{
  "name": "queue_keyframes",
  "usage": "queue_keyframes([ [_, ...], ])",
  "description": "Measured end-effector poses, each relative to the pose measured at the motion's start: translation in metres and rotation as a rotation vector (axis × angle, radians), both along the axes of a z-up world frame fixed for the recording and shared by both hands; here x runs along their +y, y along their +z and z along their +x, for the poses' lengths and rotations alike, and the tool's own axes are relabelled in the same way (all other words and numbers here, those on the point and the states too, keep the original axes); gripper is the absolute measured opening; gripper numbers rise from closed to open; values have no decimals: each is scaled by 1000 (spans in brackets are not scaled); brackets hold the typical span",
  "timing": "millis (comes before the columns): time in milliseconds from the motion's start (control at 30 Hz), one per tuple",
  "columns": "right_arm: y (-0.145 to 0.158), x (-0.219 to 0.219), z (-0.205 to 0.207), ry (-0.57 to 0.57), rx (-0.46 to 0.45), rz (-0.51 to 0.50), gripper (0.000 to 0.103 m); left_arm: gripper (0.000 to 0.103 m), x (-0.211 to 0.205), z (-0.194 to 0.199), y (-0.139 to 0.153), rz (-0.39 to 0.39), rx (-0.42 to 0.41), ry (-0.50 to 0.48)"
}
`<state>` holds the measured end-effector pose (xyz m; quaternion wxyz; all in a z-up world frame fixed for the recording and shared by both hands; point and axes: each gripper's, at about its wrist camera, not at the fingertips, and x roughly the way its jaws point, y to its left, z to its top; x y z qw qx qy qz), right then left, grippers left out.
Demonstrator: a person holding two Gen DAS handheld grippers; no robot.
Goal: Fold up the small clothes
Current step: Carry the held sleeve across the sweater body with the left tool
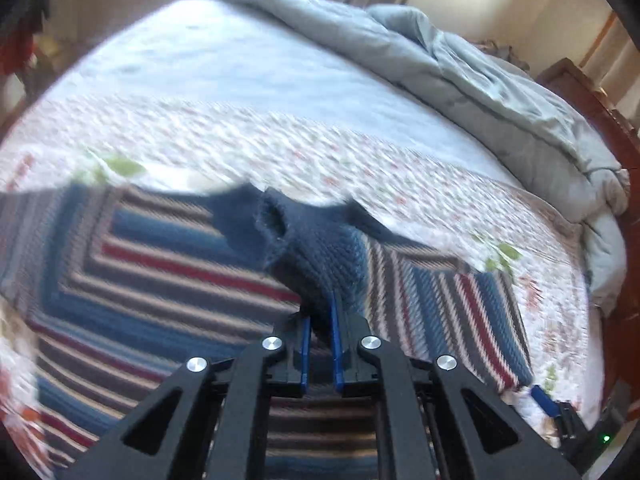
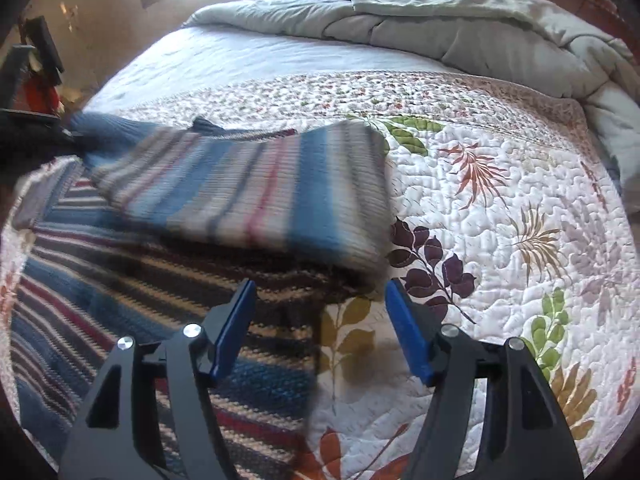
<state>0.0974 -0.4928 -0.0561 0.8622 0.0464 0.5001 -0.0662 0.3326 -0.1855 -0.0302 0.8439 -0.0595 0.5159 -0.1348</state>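
Note:
A striped knit sweater (image 1: 132,264) in blue, red, grey and white lies on the floral quilt (image 1: 320,152). My left gripper (image 1: 320,316) is shut on its dark blue cuff (image 1: 320,256), which stands up between the blue pads. In the right wrist view the sweater (image 2: 100,304) lies at the left, with a striped sleeve (image 2: 256,192) folded across its body. My right gripper (image 2: 320,296) is open and empty, held above the sweater's right edge. The right gripper (image 1: 560,412) shows at the lower right of the left wrist view.
The floral quilt (image 2: 500,208) covers the near part of the bed. A pale blue sheet (image 2: 224,56) lies beyond it. A bunched grey-blue duvet (image 2: 460,20) lies along the far side. A wooden bed frame (image 1: 624,152) runs at the right.

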Motion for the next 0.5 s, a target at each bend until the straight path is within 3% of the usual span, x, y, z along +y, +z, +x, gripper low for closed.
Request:
queue_keyframes([
  [167,-16,13,11,21,44,-32,69,8,51,15,-8,31,-13,95],
  [300,-28,22,22,33,66,-33,69,9,86,27,-38,54,25,177],
  [500,-42,24,40,20,88,-30,69,9,93,27,-66,61,60,189],
])
